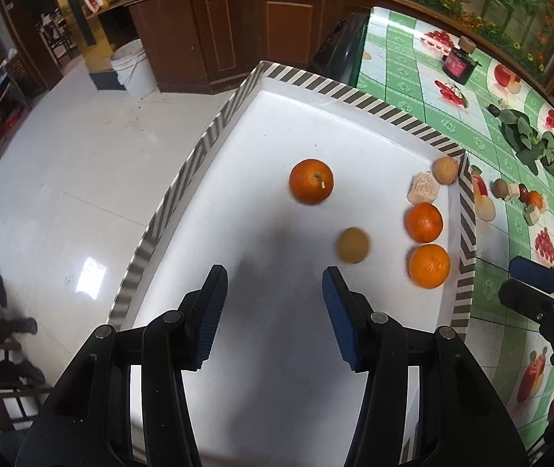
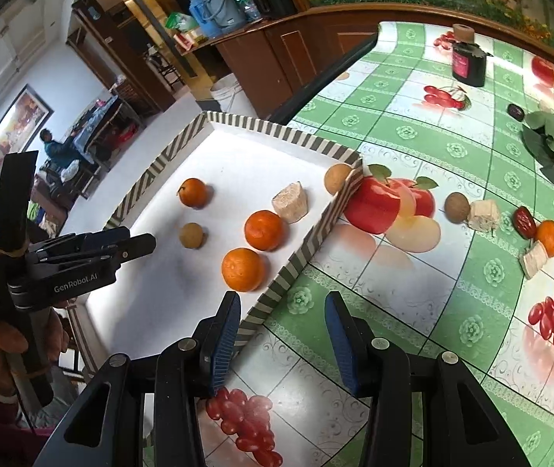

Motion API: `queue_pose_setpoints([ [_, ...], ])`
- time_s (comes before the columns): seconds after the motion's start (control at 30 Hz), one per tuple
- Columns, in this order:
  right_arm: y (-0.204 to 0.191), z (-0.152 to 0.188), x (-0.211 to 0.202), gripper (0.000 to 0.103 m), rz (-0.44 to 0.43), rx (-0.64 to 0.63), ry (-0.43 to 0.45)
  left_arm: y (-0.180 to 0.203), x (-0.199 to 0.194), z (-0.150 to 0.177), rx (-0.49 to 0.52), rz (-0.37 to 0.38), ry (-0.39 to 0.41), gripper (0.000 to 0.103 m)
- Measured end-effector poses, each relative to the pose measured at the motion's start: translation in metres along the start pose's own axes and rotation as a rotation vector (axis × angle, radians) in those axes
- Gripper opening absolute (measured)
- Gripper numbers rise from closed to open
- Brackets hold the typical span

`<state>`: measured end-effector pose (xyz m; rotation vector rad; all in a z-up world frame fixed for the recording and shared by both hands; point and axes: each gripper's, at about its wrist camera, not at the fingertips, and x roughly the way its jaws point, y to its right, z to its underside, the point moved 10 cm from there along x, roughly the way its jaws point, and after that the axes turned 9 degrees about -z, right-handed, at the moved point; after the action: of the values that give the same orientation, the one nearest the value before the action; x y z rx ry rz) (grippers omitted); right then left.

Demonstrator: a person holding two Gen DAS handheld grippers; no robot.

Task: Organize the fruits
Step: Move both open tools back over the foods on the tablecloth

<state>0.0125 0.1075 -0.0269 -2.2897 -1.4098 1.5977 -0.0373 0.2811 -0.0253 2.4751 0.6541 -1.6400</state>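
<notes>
— Three oranges sit in the white tray point(image 2: 261, 148), right? Start at the left.

— Yes. Far left in the right wrist view, a hand point(image 2: 0, 344) holds the left hand-held gripper point(image 1: 275, 311) over the tray's near left part; its jaws stand apart with nothing between them. Next comes the stemmed orange point(image 2: 193, 192) and, nearer, a small brown fruit point(image 2: 191, 235). Right of those, two oranges point(image 2: 263, 230) lie one behind the other near the striped right wall, with a pale chunk point(image 2: 290, 202) and another brown fruit point(image 2: 337, 179) in the far right corner.

— And outside the tray?

— The right hand-held gripper point(image 2: 282, 334) hovers over the green tabletop point(image 2: 405, 132) just right of the tray, jaws parted and empty. Further right lie a brown fruit point(image 2: 456, 207), pale chunks point(image 2: 483, 215), a red date point(image 2: 524, 222) and a small orange point(image 2: 549, 237).
</notes>
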Motion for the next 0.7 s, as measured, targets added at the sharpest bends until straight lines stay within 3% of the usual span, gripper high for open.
queue_pose_setpoints([
  [0.33, 0.023, 0.023, -0.012, 0.043, 0.015, 0.042, -0.011, 0.032, -0.031, -0.013, -0.009, 0.057, 0.053, 0.051],
  [0.7, 0.077, 0.040, -0.070, 0.044, 0.118, 0.124, 0.055, 0.105, -0.048, -0.011, 0.096, 0.158, 0.074, 0.051],
])
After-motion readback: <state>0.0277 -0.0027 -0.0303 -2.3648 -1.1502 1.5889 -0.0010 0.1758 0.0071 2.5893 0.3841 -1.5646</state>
